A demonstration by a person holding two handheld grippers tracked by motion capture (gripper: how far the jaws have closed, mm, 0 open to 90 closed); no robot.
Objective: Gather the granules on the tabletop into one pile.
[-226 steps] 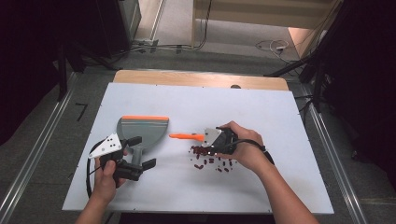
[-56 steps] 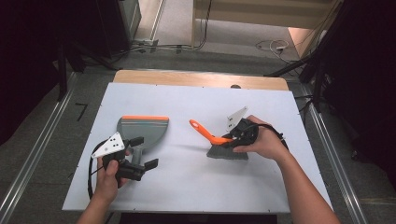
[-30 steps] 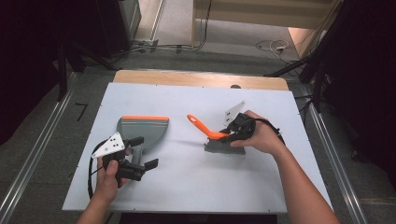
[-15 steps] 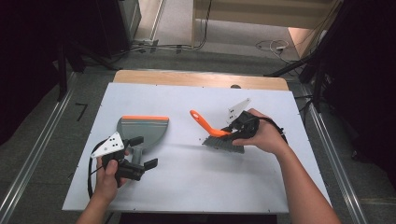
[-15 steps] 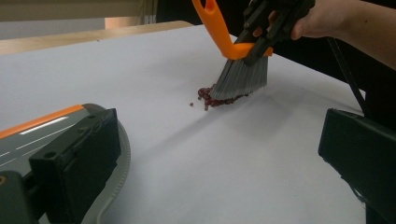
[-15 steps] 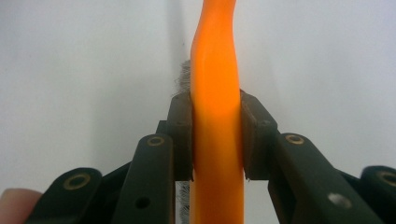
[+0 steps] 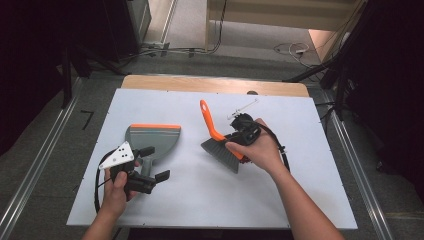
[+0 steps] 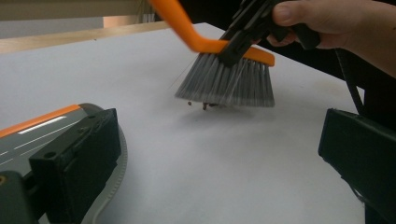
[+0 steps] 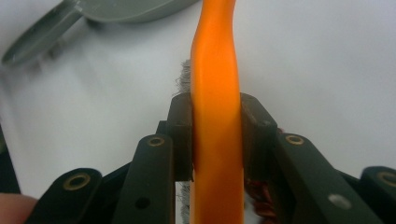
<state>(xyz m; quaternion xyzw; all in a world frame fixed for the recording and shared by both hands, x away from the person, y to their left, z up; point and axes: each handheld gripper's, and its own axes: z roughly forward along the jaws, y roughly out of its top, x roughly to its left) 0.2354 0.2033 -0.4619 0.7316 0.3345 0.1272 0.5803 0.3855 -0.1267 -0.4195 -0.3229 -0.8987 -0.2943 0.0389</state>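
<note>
A sweeping job is being carried out on the white table [image 7: 300,200], and the step in hand is judged to be the sweep itself: the brush [image 7: 220,145] is being held with its grey bristles pointing down at the table, to the right of the dustpan [image 7: 150,142] and well apart from it. In the left gripper view, a few small dark crumbs [image 8: 204,105] are being seen just under the bristle tips of the brush [image 8: 226,81]. The next move is judged to call for the bristles being lowered onto the surface and the crumbs being drawn toward the dustpan's orange-edged mouth, while the pan is being kept flat and steady.

The right gripper [image 9: 215,135] is being kept closed on the brush's orange handle [image 9: 215,93], with both pads pressing its sides just above the bristle head; in the high view the right gripper [image 7: 239,136] is being carried to the right of the dustpan.

The left gripper [image 7: 152,167] is being held just in front of the dustpan, at its handle end. Its jaws are standing wide apart, with the dustpan's rim [image 8: 56,121] lying beside the left jaw; nothing is being gripped.
</note>
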